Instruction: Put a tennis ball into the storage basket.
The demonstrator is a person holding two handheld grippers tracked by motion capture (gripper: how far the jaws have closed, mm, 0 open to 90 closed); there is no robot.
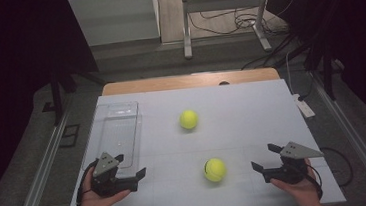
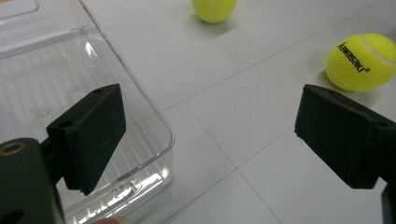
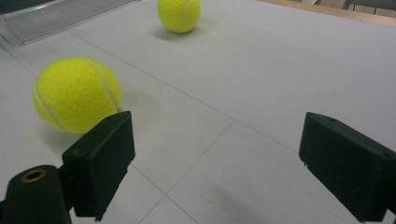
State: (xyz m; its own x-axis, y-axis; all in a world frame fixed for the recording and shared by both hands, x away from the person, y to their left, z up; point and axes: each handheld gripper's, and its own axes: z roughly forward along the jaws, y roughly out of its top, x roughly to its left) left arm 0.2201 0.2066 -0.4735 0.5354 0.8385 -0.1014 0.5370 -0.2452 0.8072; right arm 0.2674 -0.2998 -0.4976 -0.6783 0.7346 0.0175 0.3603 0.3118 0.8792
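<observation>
Two yellow tennis balls lie on the white table. The near ball [image 1: 215, 170] [image 2: 360, 61] [image 3: 77, 94] rests between the two hands; the far ball [image 1: 188, 119] [image 2: 214, 9] [image 3: 179, 14] sits mid-table. A clear plastic tray [image 1: 116, 134] [image 2: 42, 79] [image 3: 51, 16] stands at the left, with nothing in it. My left gripper [image 1: 130, 168] [image 2: 208, 135] is open at the tray's near right corner, one jaw over the tray's rim. My right gripper [image 1: 265, 157] [image 3: 217, 168] is open to the right of the near ball, a short gap from it, jaws holding nothing.
The table's wooden far edge [image 1: 189, 81] borders a floor with a metal frame stand [image 1: 224, 19] and cables. A white power strip [image 1: 304, 106] lies off the table's right edge. Bare white tabletop [image 1: 252, 117] spreads around both balls.
</observation>
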